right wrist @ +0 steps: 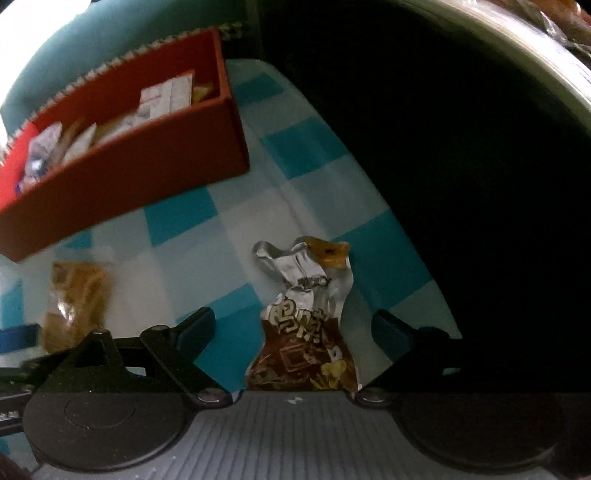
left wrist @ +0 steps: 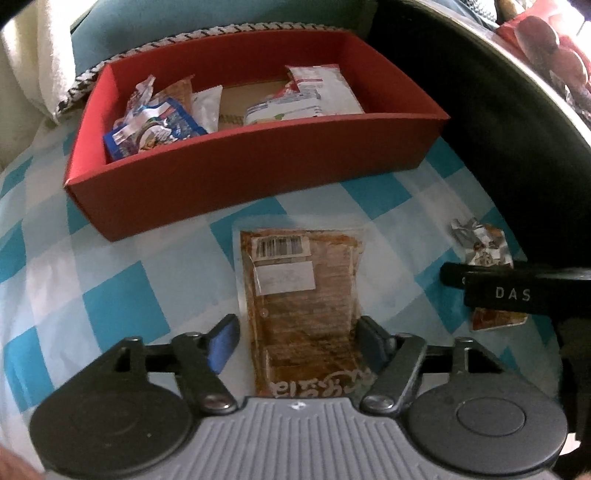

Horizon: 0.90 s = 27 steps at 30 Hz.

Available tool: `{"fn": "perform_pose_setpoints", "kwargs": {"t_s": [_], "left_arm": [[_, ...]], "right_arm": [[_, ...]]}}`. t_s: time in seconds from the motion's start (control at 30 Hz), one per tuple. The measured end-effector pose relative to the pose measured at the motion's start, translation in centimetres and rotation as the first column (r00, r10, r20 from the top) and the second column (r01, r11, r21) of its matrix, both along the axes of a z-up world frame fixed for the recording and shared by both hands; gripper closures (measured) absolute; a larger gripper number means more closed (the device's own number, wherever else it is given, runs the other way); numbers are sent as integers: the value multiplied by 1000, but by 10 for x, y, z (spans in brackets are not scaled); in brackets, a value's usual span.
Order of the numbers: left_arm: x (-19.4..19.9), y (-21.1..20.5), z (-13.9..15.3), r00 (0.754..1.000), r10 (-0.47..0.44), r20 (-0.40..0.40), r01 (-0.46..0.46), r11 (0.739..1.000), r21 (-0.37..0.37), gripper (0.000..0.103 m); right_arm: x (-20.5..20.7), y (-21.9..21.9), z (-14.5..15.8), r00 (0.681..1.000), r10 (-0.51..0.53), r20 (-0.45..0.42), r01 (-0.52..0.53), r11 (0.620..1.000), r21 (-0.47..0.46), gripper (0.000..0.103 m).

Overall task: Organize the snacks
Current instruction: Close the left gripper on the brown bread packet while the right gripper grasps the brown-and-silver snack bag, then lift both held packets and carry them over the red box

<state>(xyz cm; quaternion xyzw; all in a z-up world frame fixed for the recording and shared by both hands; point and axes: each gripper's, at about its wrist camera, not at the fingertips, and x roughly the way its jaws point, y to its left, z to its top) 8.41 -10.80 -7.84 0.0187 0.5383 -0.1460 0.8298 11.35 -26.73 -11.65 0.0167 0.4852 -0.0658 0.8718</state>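
A clear packet of brown snack (left wrist: 301,306) lies flat on the blue-and-white checked cloth (left wrist: 110,280). My left gripper (left wrist: 299,341) stands open around its near end, a pad close to each side edge. Just behind it is a red box (left wrist: 258,177) holding several snack packets. To the right, a crumpled silver-and-brown packet (right wrist: 306,332) lies on the cloth between the wide-open fingers of my right gripper (right wrist: 295,326), which do not touch it. The left wrist view shows that packet (left wrist: 484,240) partly hidden under a black finger (left wrist: 509,291) of the right gripper. The right wrist view also shows the red box (right wrist: 129,177) and the clear packet (right wrist: 77,299).
A large dark round object with a pale rim (left wrist: 498,92) borders the cloth on the right. A teal cushion (left wrist: 184,22) and a white towel (left wrist: 40,55) lie behind the box. Red wrapped goods (left wrist: 546,44) sit at the far right.
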Motion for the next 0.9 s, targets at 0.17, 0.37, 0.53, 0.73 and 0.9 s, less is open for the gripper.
{"fn": "perform_pose_setpoints", "kwargs": {"t_s": [0.17,0.37,0.53,0.73,0.9], "left_arm": [[0,-9,-6,998,-20,53,18,999,43,25],[-3,3,5,1000,4,26,-4,1000,-13,56],[-3,19,11,998,55,15,-55,998,-12,58],[-2,28,24,997,69,31,-67,996,-50,59],[-3,31,36,996,64,58,-59,995,-75,59]], "right_arm": [[-6,9,0,999,49,6,-49,998,-49,14],[-19,19,9,992,126,0,-126,992,-24,40],[-19,27,14,987,161,1,-161,987,-4,41],[-22,41,30,979,195,57,-197,980,36,41],[-23,50,44,969,220,109,-227,972,56,41]]}}
